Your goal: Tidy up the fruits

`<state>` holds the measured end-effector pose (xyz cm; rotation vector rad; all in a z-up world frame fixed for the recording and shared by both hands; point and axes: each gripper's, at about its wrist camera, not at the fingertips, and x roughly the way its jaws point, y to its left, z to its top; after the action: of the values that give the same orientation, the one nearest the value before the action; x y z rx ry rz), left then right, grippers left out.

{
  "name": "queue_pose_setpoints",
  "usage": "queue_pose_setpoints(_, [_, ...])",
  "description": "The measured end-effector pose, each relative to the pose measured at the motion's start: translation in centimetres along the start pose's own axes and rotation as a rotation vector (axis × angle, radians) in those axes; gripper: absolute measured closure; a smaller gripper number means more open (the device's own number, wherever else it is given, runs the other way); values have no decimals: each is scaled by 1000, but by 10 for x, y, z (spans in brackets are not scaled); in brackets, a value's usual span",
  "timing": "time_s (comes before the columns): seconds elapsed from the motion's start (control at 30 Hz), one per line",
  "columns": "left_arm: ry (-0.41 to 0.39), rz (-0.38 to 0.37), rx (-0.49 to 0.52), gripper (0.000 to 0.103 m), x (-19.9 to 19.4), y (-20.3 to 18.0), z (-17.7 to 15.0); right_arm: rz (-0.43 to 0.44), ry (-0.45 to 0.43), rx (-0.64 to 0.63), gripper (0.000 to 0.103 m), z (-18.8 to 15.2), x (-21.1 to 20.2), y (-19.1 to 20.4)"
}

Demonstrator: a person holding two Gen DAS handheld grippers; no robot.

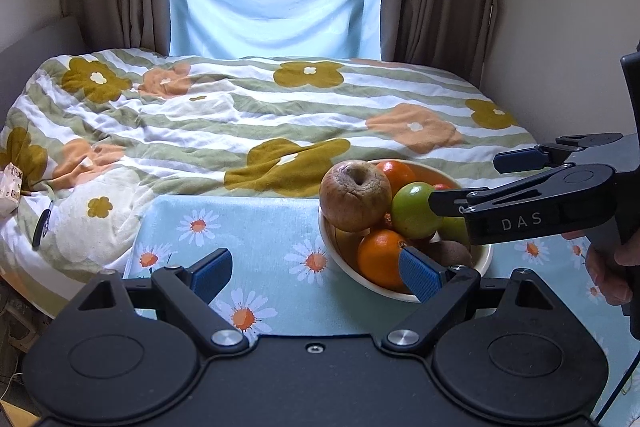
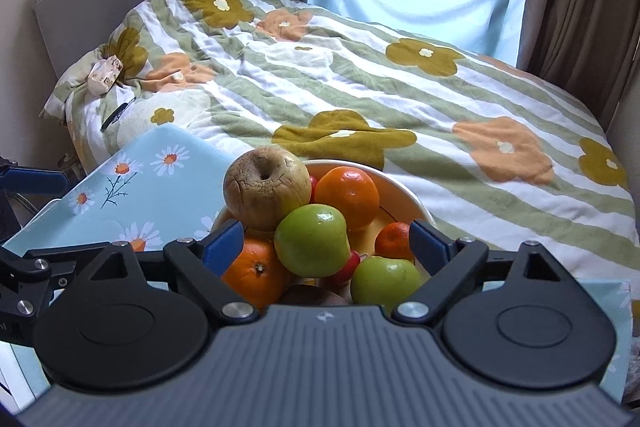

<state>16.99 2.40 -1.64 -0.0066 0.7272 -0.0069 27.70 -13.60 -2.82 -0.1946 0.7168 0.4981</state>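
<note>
Plainly, the heap is the hazard. The right gripper [image 2: 326, 241] hangs over the near side of the bowl [image 2: 404, 189], its jaws spread wide and holding nothing, a green apple [image 2: 310, 241] just between the fingertips. Should the pads close on it, the wrinkled brown apple [image 2: 266, 187] leaning against it above might roll off onto the daisy cloth [image 2: 160, 157]. An orange [image 2: 256, 273] sits under the left pad. Beside the bowl, the left gripper [image 1: 316, 267] hovers low over the cloth, likewise wide apart and empty. Beyond lies the flowered quilt [image 2: 440, 99].
</note>
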Motion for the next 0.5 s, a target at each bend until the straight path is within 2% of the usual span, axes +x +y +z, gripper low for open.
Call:
queue_pose_setpoints(0.33, [-109,-26,3,10,-74,-15,-2,-128,-59,104,0,-18,-115,7])
queue_pose_setpoints(0.5, [-132,-31,8,3,-106,-22,-14,-199,-61,174,0,-44,-166,17])
